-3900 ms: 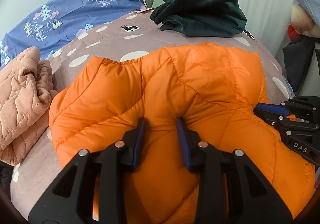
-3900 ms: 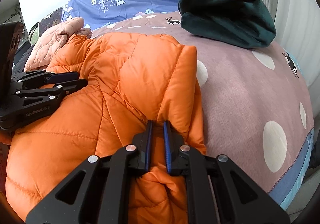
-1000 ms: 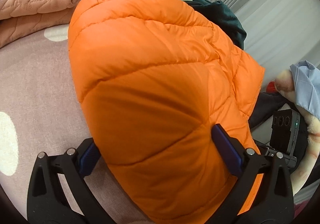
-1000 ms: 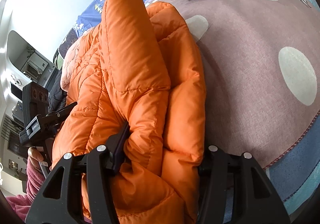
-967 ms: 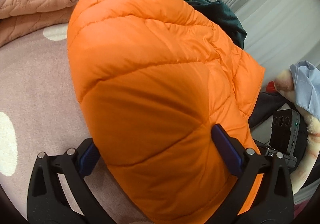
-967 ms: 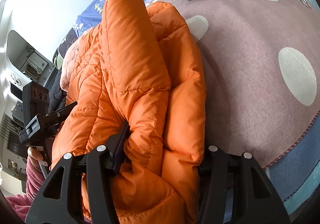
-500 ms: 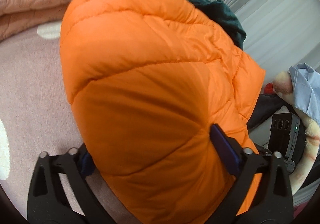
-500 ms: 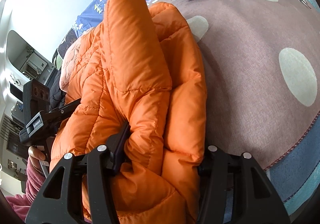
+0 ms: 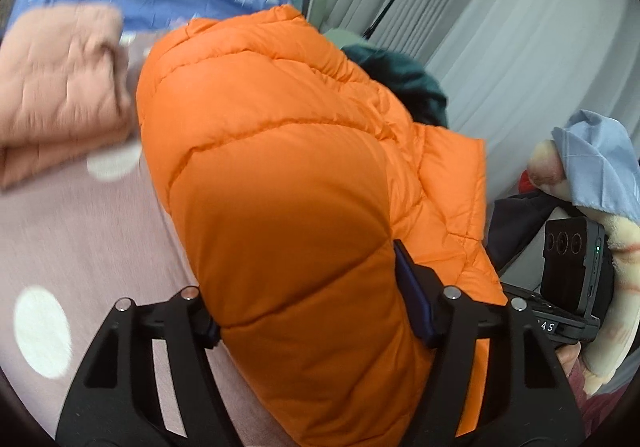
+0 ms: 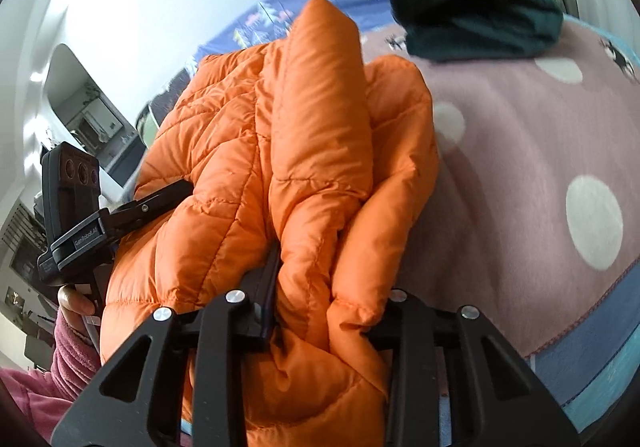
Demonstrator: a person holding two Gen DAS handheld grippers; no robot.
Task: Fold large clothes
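Above the bed (image 10: 520, 175), the orange puffer jacket (image 9: 304, 183) was held bunched up. Left tongs (image 9: 316, 311) and right tongs (image 10: 324, 287) each gripped a thick fold of it between spread fingers. Toward the bed's far edge lay a dark green garment (image 10: 476, 3) and a pink quilted one (image 9: 60, 83).

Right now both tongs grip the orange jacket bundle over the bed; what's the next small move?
Probably lower it onto the bed. The left tongs and right tongs each clamp the folded orange jacket, which looks lifted; bare bedspread shows beside it, clear of the green garment.
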